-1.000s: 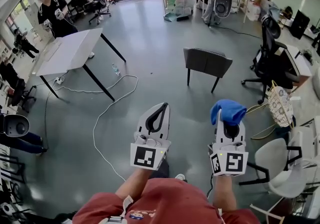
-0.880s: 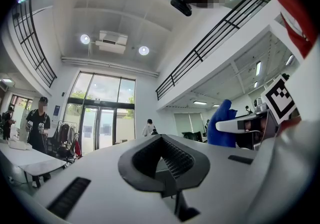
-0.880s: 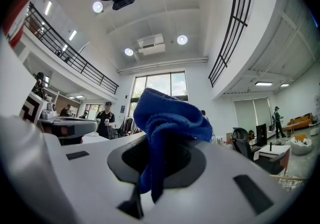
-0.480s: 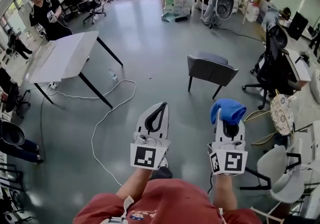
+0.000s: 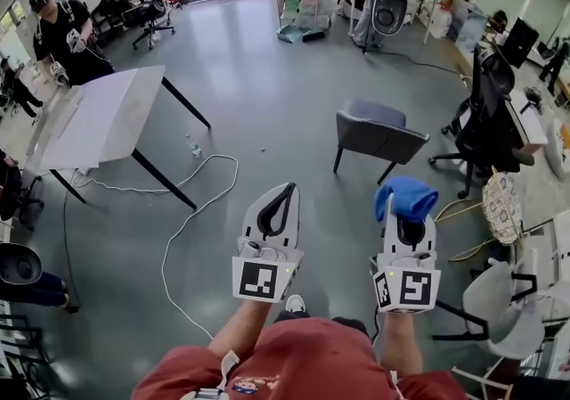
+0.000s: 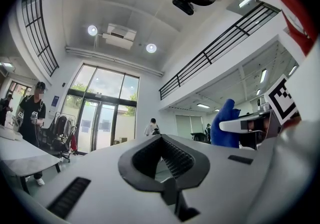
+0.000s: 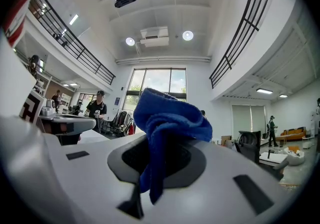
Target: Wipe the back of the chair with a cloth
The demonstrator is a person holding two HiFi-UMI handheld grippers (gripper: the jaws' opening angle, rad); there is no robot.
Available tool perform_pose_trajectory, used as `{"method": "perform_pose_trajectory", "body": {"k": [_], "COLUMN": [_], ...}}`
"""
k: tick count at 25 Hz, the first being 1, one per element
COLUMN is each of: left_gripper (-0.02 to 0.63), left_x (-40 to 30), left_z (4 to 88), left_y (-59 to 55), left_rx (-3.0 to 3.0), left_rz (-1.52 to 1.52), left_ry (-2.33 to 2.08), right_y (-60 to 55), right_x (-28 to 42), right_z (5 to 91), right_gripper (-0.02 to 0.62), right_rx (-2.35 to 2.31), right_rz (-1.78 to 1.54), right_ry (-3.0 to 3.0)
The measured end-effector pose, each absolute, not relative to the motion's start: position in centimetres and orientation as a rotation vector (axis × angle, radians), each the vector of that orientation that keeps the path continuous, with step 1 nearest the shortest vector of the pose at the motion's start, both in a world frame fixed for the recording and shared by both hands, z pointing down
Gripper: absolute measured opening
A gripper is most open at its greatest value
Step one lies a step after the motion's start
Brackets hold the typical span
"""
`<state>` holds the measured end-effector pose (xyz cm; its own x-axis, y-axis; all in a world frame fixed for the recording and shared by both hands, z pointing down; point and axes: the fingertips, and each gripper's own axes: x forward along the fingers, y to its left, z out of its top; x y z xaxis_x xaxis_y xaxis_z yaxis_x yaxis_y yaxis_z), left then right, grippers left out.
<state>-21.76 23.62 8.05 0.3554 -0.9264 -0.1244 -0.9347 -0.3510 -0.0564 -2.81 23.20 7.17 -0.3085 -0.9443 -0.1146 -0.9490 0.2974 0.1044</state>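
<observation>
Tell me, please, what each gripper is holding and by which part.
The right gripper is shut on the blue cloth, pinching a bunched fold; the rest bulges past the jaw tips. The left gripper is shut and holds nothing.

Bright, even daylight via tall windows (image 6: 102, 103) + ceiling spots (image 7: 188, 35); fisheye edges, soft shadows.

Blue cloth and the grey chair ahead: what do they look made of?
Blue cloth: likely microfibre or terry; matte, fuzzy nap, drapes in limp folds from the right gripper. Grey chair: back looks like padded leatherette or fabric, with faint vertical ribbing and a slight sheen; thin dark legs, probably metal.
</observation>
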Motion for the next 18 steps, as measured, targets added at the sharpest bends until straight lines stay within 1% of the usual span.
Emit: {"method": "perform_pose_trajectory", "body": {"k": [3,6,10,18], "left_gripper": [0.011,0.011,0.011,0.011], "left_x": [-22.5,-22.8,-22.5,-21.8], "left_z": [8.7,8.1,9.4,10.4], "left_y": [22.3,20.8,18.6,11.7], "left_rx": [-2.508,-2.494,-2.545,-2.533], "left_rz": [0.108,0.177,0.096,0.058], "left_ry": [1.701,1.682,1.659,1.645], "right_y": [22.3,21.2,19.1,11.8], "right_x": [-3.5,-3.9,-3.7,-2.9], "right_z": [7.7,8.1,9.0,10.7], "right_gripper": [0.058,0.058,0.058,0.059], "right_rx": [-1.855,-1.872,-1.908,-1.901], "right_rz": [0.23,0.216,0.189,0.141], "right_ry": [2.494,2.493,2.482,2.465]}}
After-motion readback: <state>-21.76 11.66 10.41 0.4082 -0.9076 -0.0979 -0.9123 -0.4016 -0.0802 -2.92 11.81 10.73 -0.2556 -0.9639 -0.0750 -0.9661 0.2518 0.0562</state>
